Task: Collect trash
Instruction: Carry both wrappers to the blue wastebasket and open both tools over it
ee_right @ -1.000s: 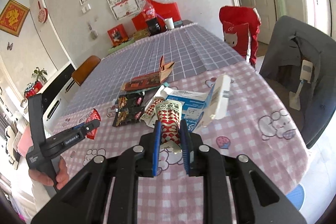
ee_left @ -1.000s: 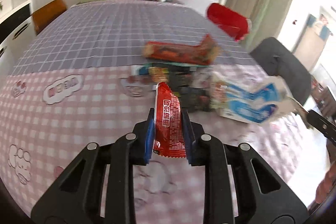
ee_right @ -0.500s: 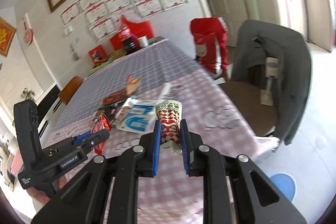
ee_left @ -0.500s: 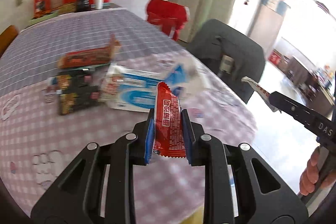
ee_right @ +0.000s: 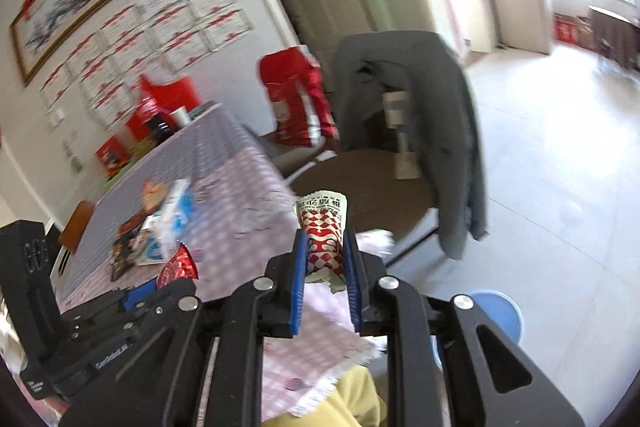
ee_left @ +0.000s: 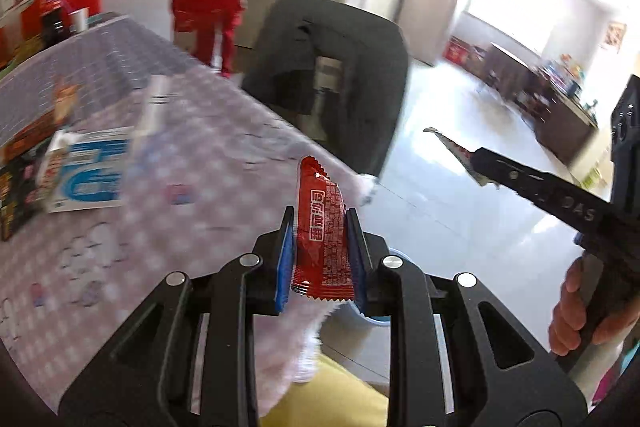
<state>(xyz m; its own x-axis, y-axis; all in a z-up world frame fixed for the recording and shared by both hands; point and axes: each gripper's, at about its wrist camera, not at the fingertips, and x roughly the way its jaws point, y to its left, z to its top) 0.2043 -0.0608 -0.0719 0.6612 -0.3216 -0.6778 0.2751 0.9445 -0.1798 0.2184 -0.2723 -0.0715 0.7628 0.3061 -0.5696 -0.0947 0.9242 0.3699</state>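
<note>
The red snack wrapper (ee_left: 322,231) sits clamped in the left gripper (ee_left: 320,259) jaws; the checkered wrapper (ee_right: 324,239) is pinched by the right gripper (ee_right: 325,267). Both have swung off the counter (ee_left: 192,163) toward the blue bin (ee_right: 496,311) on the floor, so dropping likely comes next; a blue carton (ee_left: 90,175) remains.

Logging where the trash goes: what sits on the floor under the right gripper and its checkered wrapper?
Below the right gripper, shut on the red-and-white checkered wrapper, a round blue container shows on the floor. The gripper's black frame covers most of it, so its contents cannot be seen.
</note>
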